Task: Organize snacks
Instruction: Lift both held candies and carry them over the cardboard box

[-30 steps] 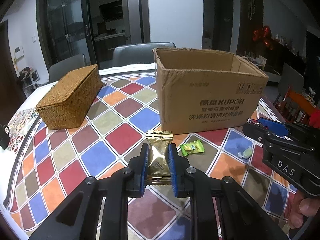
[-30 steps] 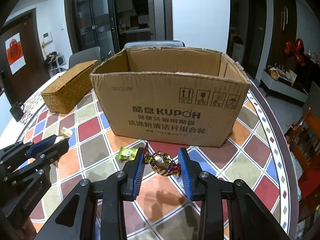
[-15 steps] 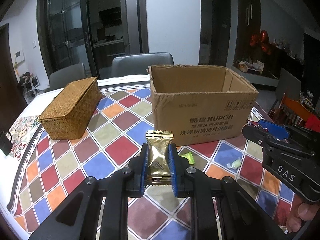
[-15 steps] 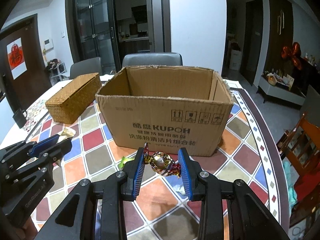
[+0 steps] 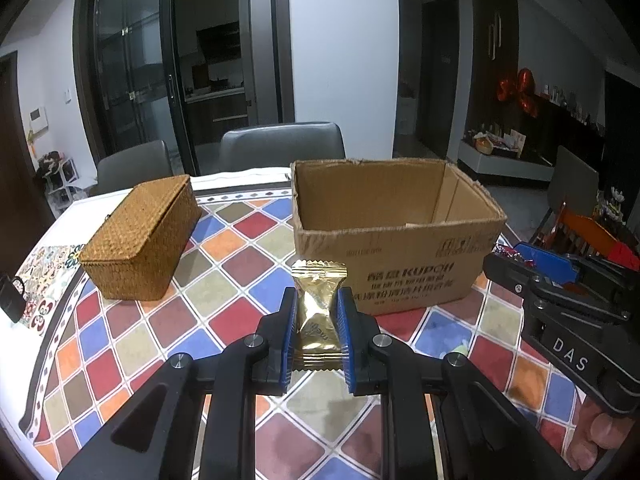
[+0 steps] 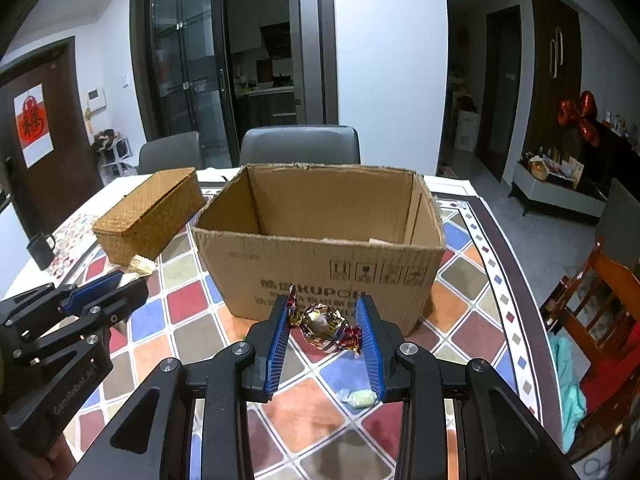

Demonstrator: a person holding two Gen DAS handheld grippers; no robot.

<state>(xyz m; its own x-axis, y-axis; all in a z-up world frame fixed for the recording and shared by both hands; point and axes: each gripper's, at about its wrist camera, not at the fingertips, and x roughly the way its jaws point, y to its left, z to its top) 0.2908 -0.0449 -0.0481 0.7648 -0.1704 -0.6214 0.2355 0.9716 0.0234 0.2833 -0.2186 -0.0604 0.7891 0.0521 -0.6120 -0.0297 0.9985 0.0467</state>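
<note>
Home dining room: table, chairs, probably kitchen behind.

Cardboard box floor hidden by front wall — print partly behind claws.

Beyond my checkered surface I see two grey chairs, a black mug, and glass doors.

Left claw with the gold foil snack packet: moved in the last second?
Yes. The left claw rose with the gold foil snack packet; the open brown cardboard box sits lower, its interior showing.
</note>
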